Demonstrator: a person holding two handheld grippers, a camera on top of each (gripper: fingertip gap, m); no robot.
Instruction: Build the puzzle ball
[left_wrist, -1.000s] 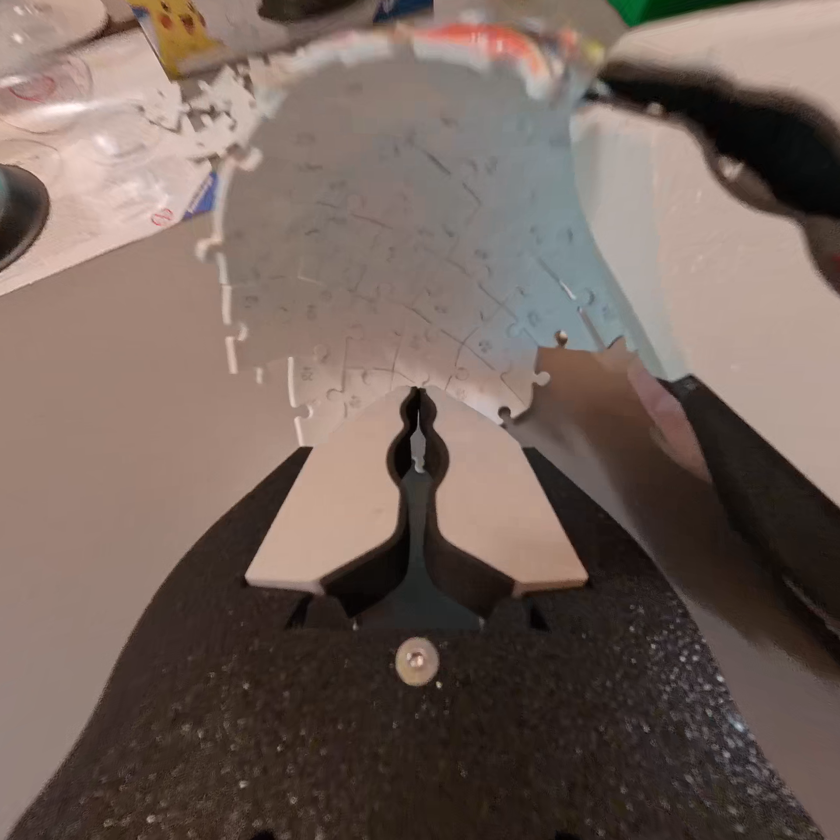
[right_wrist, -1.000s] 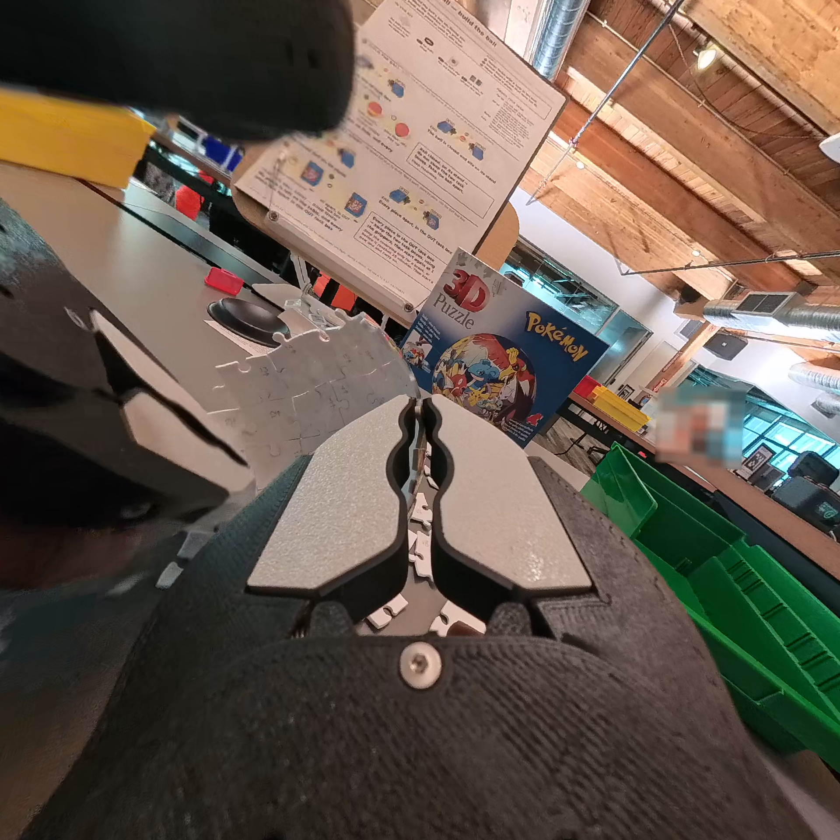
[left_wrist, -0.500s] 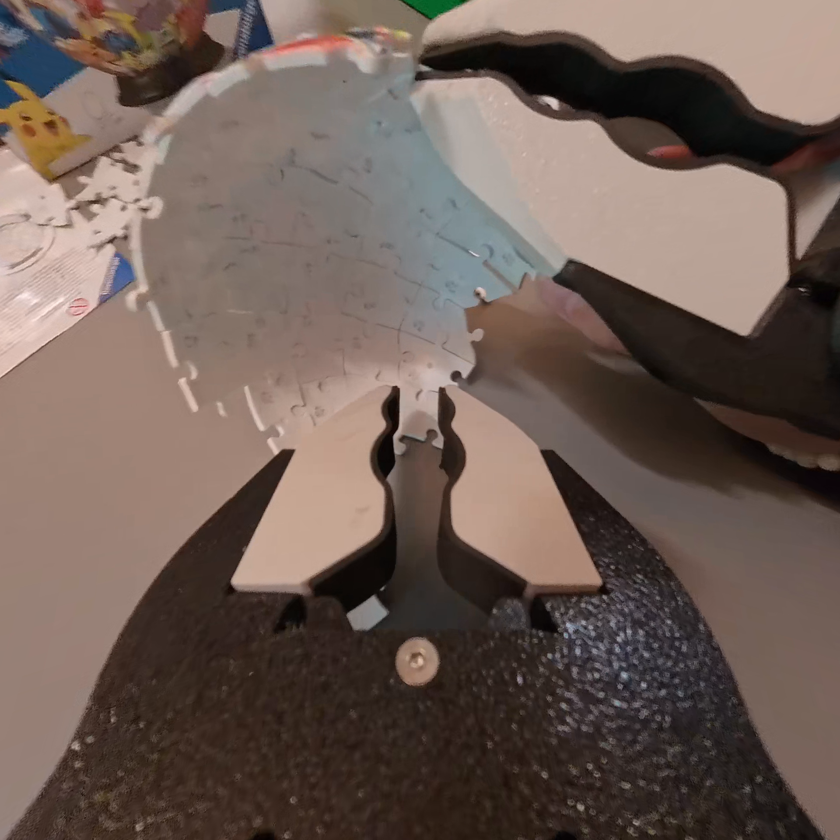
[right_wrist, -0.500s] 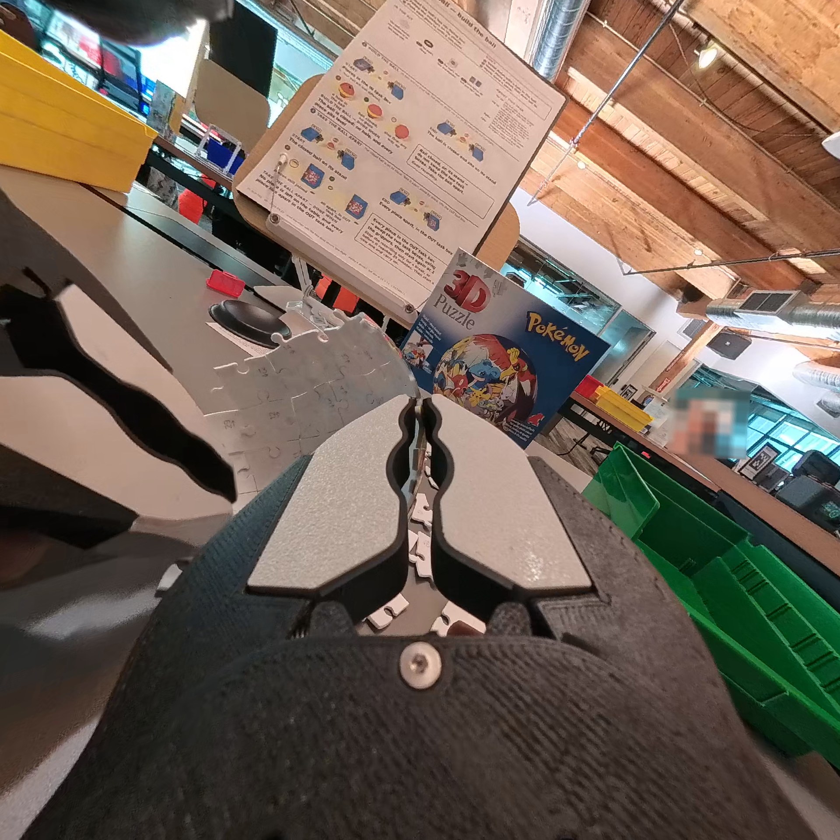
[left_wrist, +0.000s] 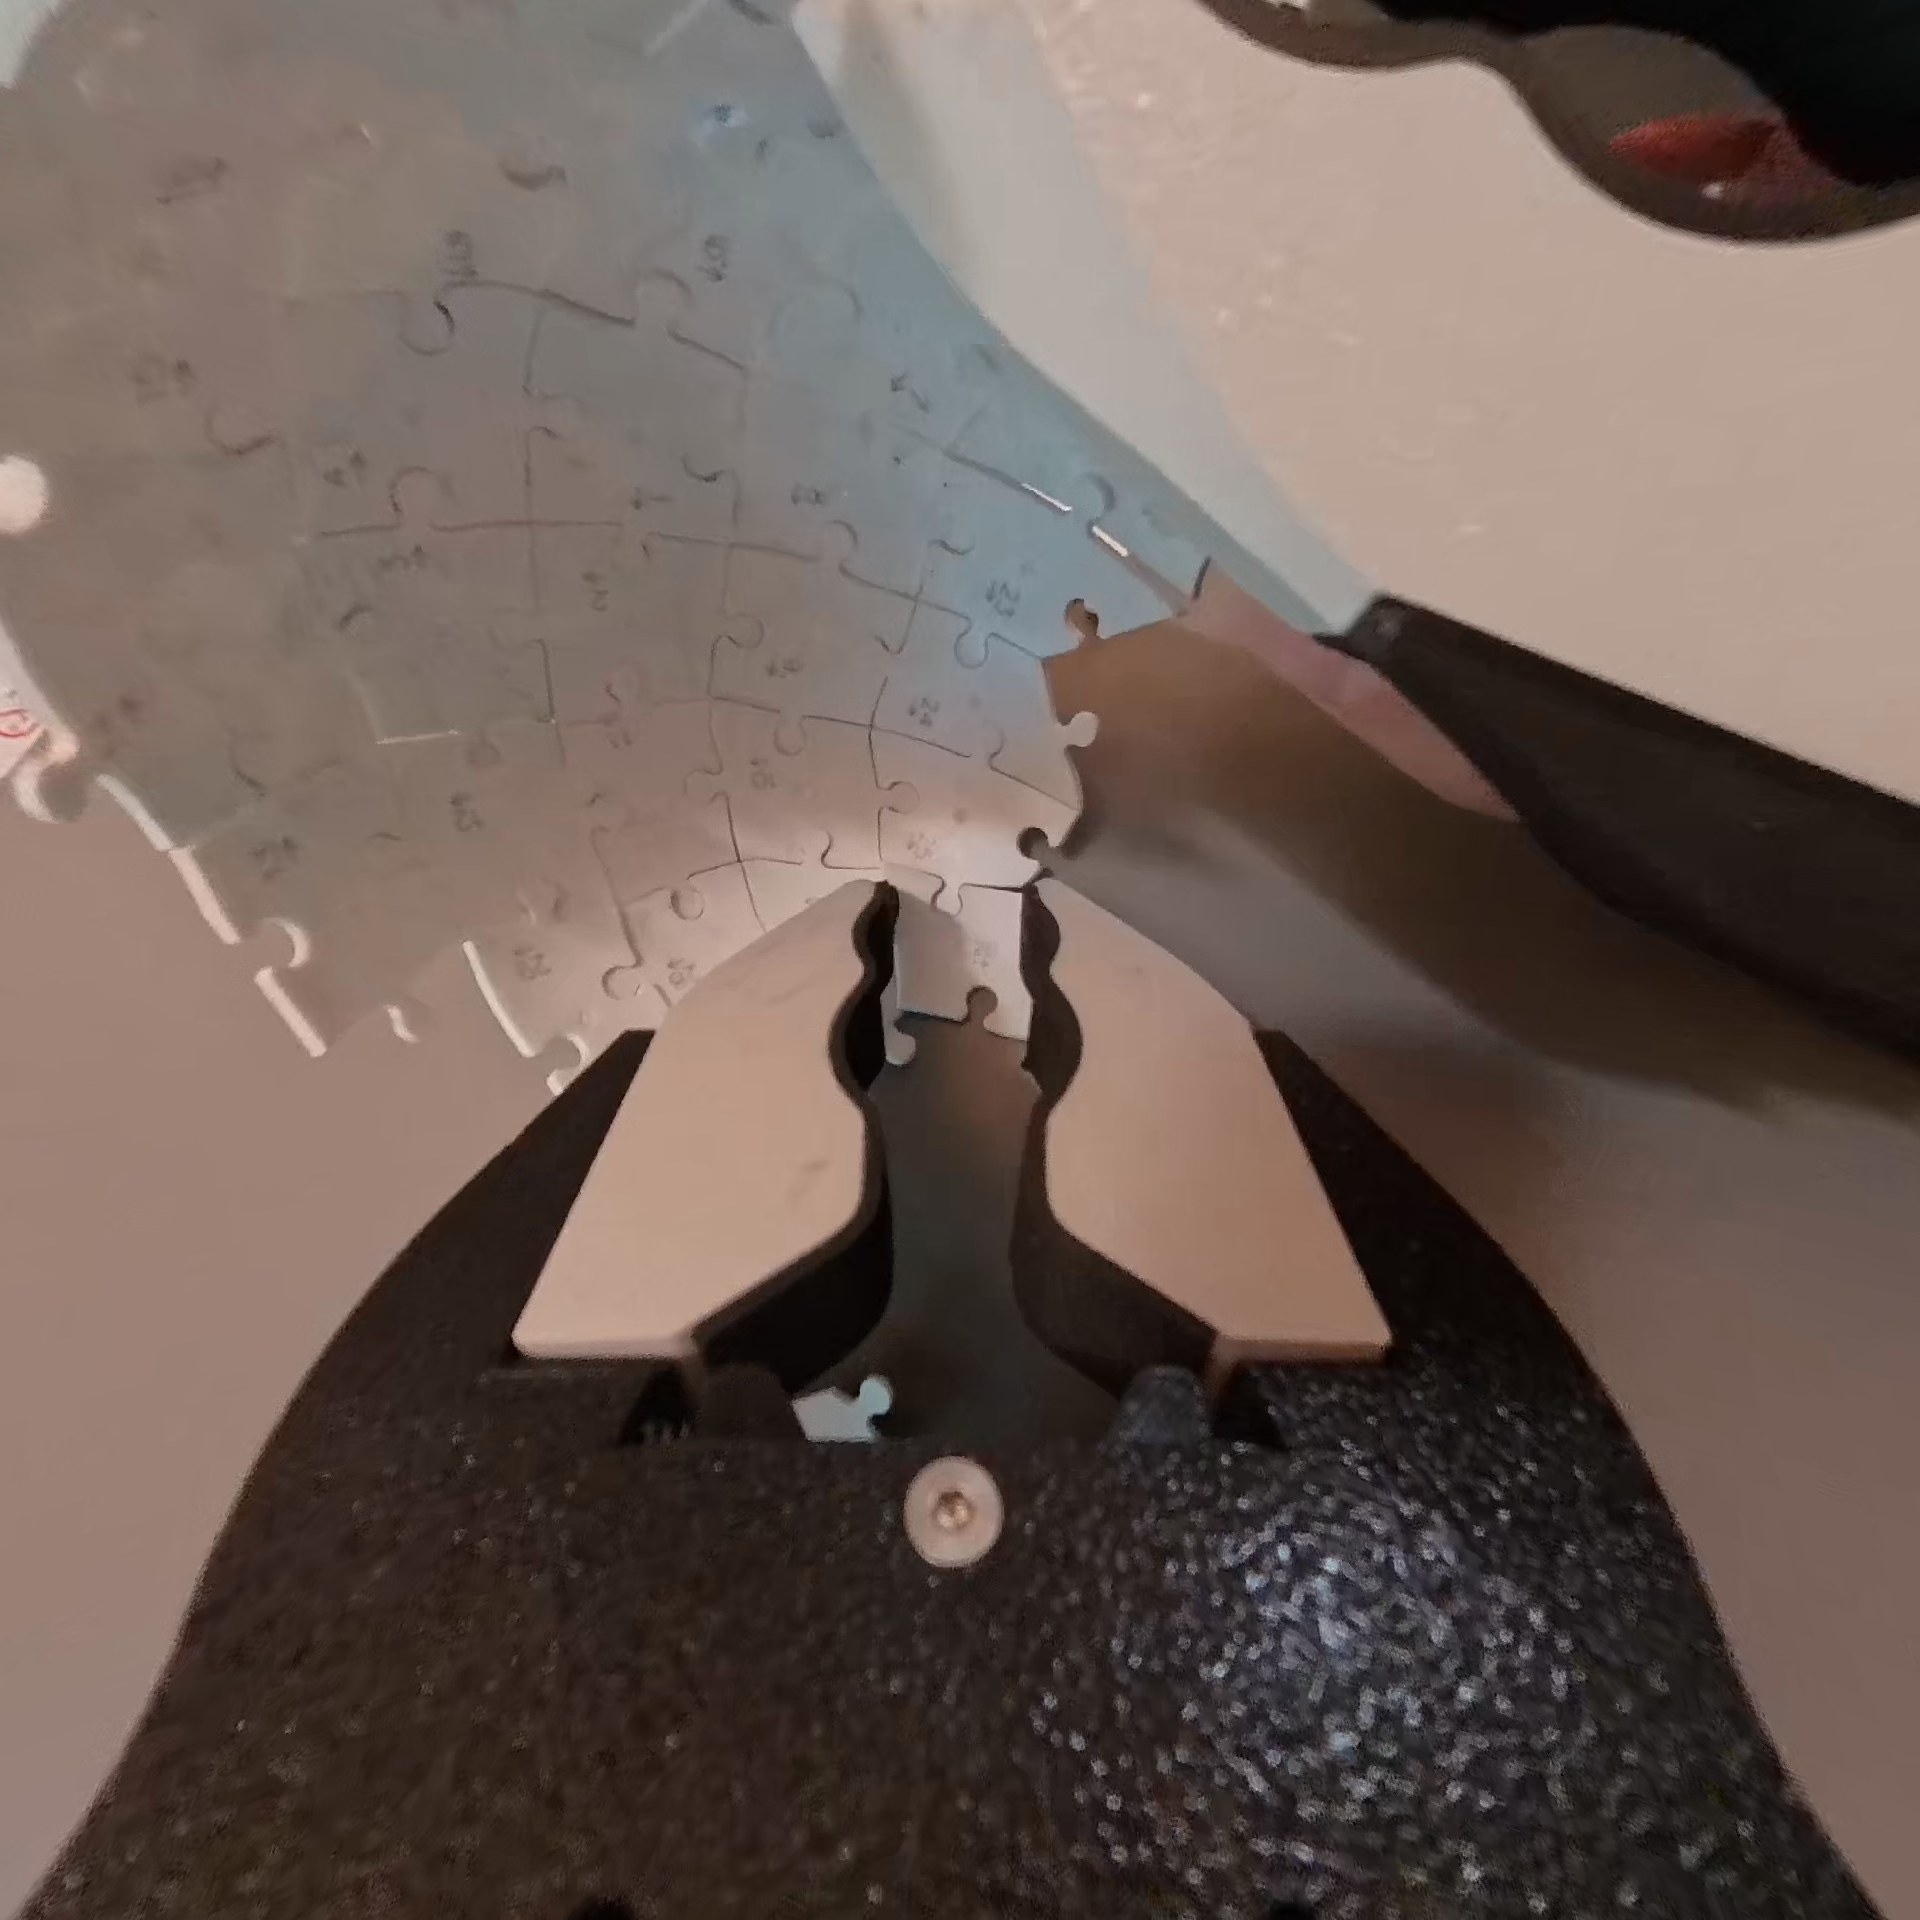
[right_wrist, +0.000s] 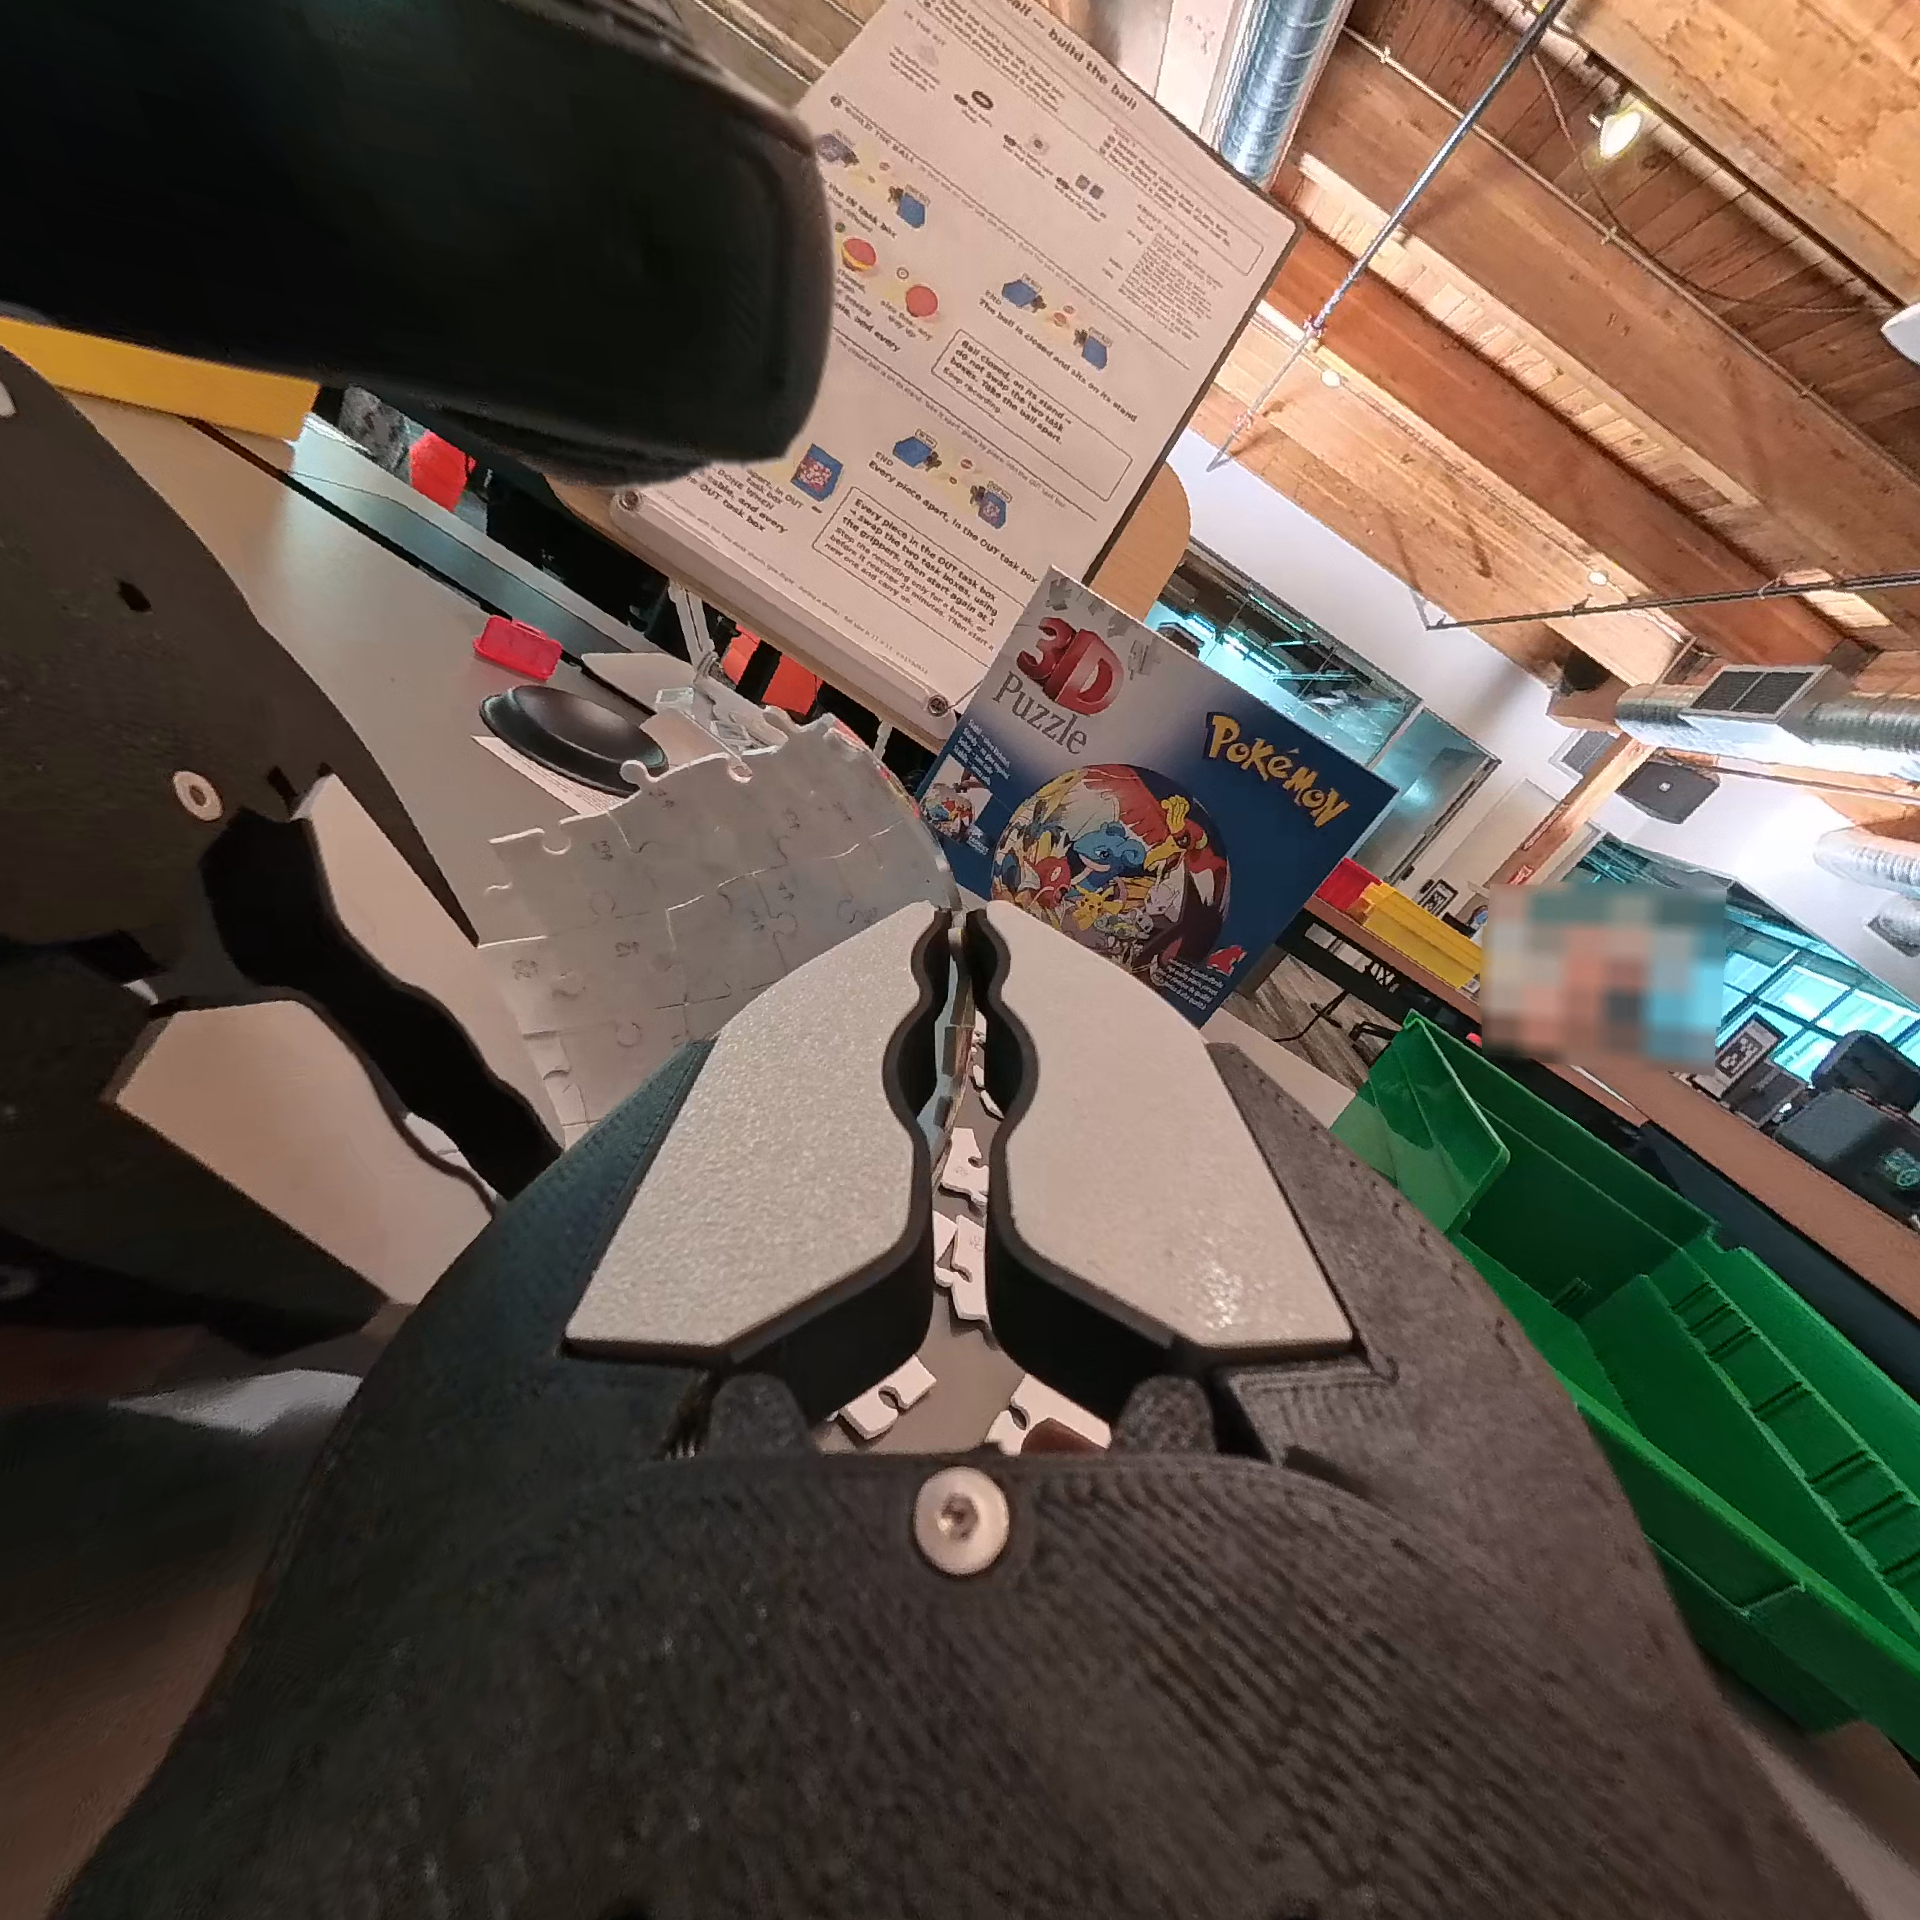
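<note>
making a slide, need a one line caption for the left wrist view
Left gripper, jaws apart, at the lower edge of the curved puzzle shell, whose far edge the right gripper holds.

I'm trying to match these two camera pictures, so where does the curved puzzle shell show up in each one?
Left wrist view: puzzle shell fills the upper left, its edge between the left gripper fingers.
Right wrist view: shell at centre left, its edge pinched by the right gripper.
Shared landmark: the grey table.
</note>
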